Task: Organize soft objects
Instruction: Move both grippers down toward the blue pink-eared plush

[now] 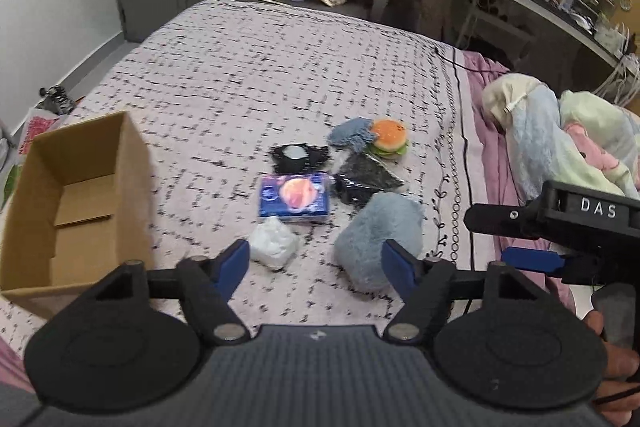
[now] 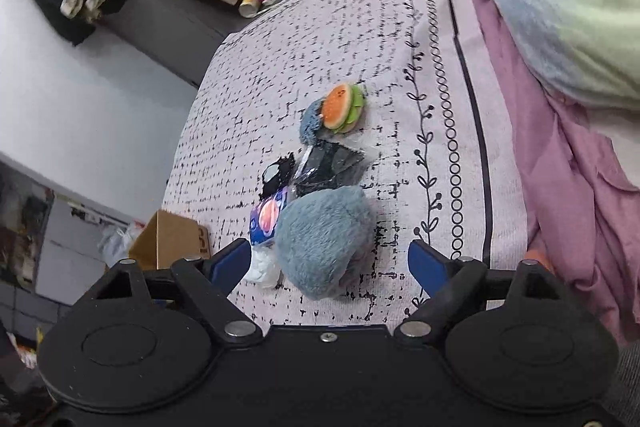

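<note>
Grippers: I see left gripper [image 1: 316,267] and right gripper [image 2: 330,263] both released, nothing grasped, near blue plush [image 2: 320,239]; cardboard box [image 1: 76,195] far left.

we see a bed [image 1: 248,67] under a pale cover with black dashes. at its left edge sits an open cardboard box [image 1: 80,195]. near the middle lies a cluster: a burger toy [image 1: 389,138] on a blue cloth [image 1: 349,135], a black piece with a white disc [image 1: 298,155], dark plastic bags [image 1: 368,179], a blue packet [image 1: 295,197], a white wad [image 1: 274,243] and a fluffy blue plush [image 1: 380,235]. along the right edge lie a pink sheet [image 1: 496,155] and bunched pastel bedding [image 1: 560,135].
</note>
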`<state>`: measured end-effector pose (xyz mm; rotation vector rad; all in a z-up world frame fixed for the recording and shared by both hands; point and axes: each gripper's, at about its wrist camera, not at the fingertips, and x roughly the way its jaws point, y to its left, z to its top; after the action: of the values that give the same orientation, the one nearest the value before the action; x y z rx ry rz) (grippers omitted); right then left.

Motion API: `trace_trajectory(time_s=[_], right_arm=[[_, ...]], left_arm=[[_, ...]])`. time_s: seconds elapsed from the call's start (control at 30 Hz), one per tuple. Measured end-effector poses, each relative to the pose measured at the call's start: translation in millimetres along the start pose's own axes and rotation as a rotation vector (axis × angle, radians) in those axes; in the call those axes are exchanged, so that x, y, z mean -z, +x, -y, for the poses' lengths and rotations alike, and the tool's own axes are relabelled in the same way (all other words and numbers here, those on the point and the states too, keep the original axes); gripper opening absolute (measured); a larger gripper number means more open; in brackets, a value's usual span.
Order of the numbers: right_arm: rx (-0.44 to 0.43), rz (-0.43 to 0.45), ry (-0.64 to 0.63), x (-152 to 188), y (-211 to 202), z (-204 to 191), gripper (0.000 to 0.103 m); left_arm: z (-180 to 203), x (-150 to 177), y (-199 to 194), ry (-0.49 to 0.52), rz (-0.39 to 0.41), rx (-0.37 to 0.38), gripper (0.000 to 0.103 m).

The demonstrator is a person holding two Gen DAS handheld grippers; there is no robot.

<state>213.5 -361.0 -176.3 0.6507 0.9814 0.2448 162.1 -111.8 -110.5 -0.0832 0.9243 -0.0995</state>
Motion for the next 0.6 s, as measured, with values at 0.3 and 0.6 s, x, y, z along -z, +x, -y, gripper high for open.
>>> trace_trajectory(time_s=[0.3,0.6], right_arm=[[-0.001,-0.030,0.084,-7.4,11.4,21.0,0.090],[-0.019,-0.055,0.172,-13.9,25.5,42.9,0.090]], left_arm=[[25.7,-6.7,32.0,0.016,-0.031,0.040,0.056],[43.2,-9.2,58.1,0.034,-0.067,0.100,0.050]])
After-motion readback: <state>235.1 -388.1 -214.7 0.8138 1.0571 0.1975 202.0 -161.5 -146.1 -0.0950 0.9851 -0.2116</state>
